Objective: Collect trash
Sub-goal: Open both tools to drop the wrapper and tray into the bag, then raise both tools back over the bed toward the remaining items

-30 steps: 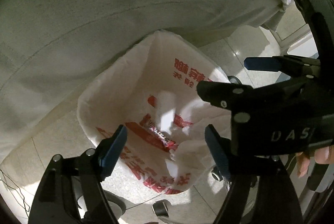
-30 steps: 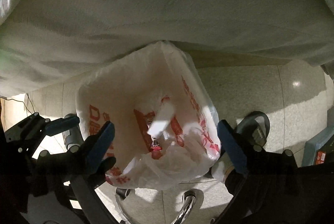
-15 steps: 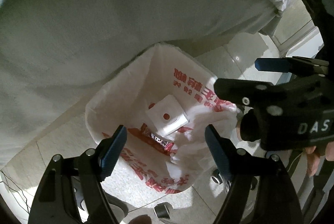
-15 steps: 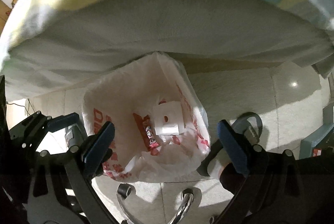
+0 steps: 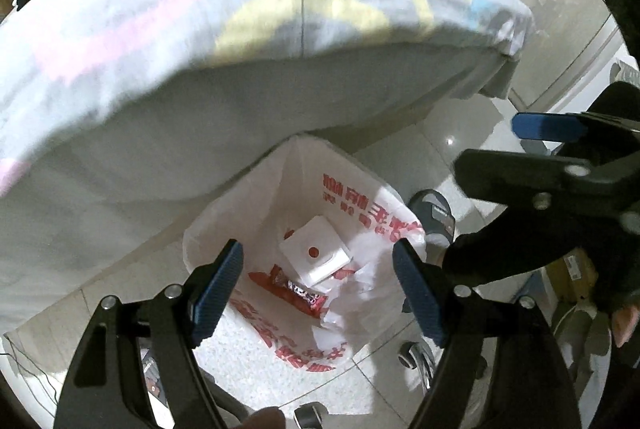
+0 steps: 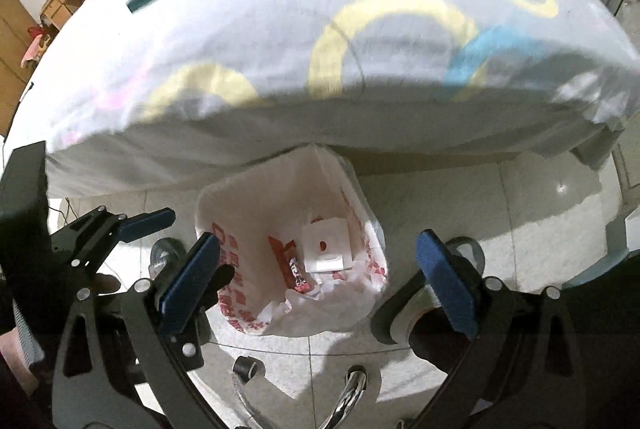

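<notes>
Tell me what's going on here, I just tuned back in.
A person holds two grippers above a bin lined with a white plastic bag beside the bed. The left gripper and right gripper are both open and empty. A white packet and a red wrapper already lie inside the bag. More clutter sits on the far side of the bed.

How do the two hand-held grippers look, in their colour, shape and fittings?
Both the left gripper and the right gripper have black frames with triangular cut-outs and small silver rivets. Each finger ends in a flat blue pad with a fine ribbed texture. No cable on them is visible. The person's sleeve beside the right gripper is dark.
</notes>
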Demonstrator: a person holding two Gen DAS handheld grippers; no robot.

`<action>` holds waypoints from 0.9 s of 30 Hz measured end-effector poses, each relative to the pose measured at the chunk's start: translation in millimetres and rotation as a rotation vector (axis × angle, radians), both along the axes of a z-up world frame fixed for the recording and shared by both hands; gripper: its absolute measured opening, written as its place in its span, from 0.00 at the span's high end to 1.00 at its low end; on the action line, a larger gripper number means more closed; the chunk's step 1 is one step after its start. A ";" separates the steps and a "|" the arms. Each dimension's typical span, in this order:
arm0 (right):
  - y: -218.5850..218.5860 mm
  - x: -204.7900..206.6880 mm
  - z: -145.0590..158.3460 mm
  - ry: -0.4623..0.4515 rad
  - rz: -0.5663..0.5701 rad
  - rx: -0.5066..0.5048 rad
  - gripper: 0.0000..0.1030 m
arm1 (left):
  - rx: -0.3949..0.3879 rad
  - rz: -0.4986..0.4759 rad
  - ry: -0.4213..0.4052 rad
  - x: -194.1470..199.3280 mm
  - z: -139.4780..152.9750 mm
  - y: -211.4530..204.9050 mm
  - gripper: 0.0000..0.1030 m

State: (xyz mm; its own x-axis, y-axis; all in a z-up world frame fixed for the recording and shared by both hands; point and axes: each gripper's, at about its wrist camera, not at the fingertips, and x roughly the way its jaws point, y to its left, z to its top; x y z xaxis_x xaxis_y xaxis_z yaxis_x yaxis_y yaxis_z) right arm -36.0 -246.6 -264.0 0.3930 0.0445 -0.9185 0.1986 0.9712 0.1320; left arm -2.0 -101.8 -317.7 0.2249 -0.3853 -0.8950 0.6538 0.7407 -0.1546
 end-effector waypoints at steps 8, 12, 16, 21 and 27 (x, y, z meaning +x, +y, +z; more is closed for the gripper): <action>0.9 -8.2 61.2 -0.104 0.008 -0.021 0.07 | -0.052 0.053 -0.043 3.0 42.2 6.5 0.19; 2.3 -4.9 82.8 -0.155 0.018 -0.021 0.07 | -0.074 0.100 -0.085 8.1 67.1 13.3 0.10; 4.7 2.5 102.9 -0.196 0.023 0.002 0.07 | -0.084 0.166 -0.127 18.9 90.2 24.1 0.08; 9.1 14.4 132.8 -0.258 0.037 0.006 0.07 | -0.121 0.242 -0.119 44.5 109.1 39.1 0.08; 9.8 31.4 152.8 -0.302 0.044 0.006 0.07 | -0.139 0.310 -0.164 66.4 127.9 51.8 0.08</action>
